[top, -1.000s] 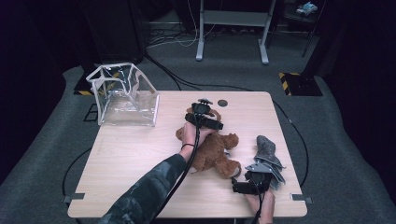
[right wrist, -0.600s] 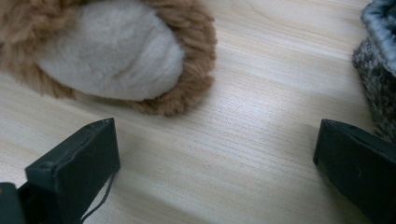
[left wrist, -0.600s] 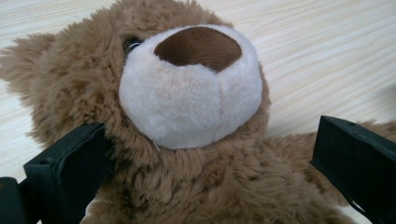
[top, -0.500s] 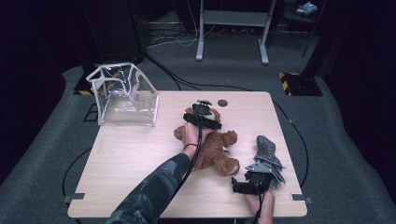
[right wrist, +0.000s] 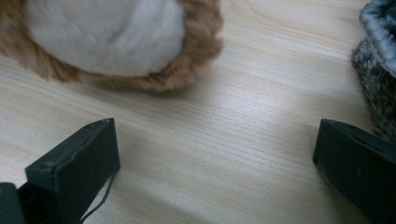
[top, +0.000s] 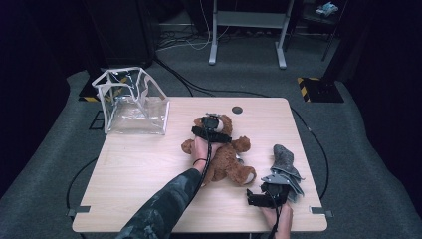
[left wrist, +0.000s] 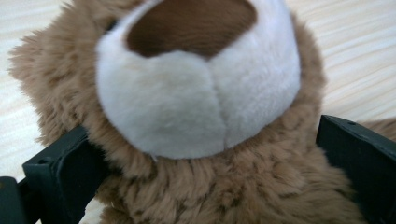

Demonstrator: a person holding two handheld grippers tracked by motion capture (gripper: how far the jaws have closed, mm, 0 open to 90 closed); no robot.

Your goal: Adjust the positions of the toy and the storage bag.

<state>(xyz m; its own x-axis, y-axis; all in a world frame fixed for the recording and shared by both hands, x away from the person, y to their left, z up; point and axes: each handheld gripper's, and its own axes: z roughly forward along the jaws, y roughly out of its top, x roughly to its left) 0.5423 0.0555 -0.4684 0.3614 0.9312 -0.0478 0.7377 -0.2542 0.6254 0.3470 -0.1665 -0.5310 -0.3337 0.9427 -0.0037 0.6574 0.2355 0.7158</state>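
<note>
Left gripper [top: 213, 124], jaws spread wide, straddles the head of the teddy bear [top: 224, 154] at the centre of the pale wooden table [top: 139, 189]. Right gripper [top: 268, 191], jaws wide and empty, rests near the bear's foot, beside a grey felt item [top: 286, 159]. A clear bag [top: 132, 102] stands left of the bear; grey carpet [top: 45, 164] surrounds the table.
</note>
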